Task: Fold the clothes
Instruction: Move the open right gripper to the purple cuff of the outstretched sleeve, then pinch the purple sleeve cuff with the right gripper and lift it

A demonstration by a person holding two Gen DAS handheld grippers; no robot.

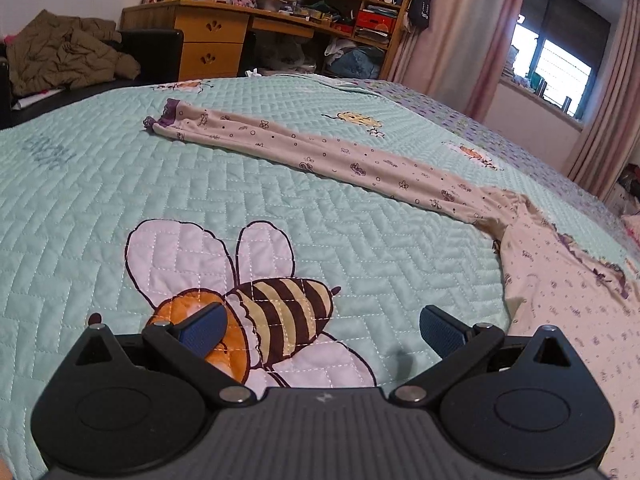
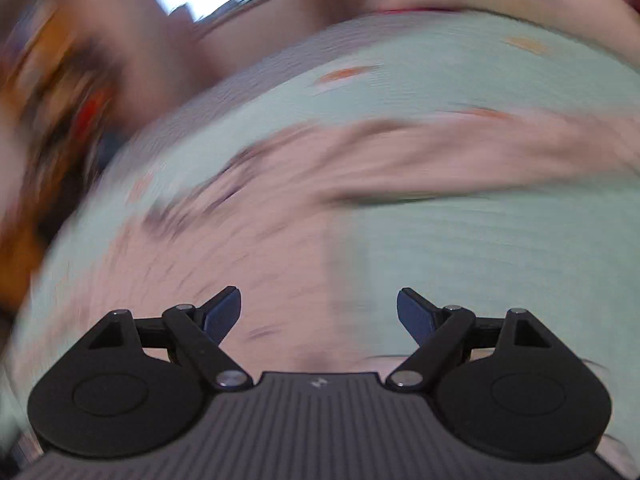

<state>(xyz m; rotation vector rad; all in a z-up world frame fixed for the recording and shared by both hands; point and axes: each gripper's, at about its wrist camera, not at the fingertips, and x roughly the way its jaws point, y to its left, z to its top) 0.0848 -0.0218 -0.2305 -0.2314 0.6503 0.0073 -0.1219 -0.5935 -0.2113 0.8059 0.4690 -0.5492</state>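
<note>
**Left wrist view: folding barely begun**

Your quilted bedspread (image 1: 120, 184) fills the frame. Patterned pyjama trousers (image 1: 360, 164) lie across it, one leg stretched flat, unfolded. Your left gripper (image 1: 320, 330) hovers spread wide, holding nothing. Your right gripper (image 2: 319, 312), view blurred, also gapes empty above the cloth.

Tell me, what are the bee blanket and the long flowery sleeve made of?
The bee blanket looks like matte padded cotton: stitched zigzag lines puff it up. The sleeve looks like thin, soft knit cloth, probably cotton: it lies limp and wrinkled with a frilly purple cuff.
</note>
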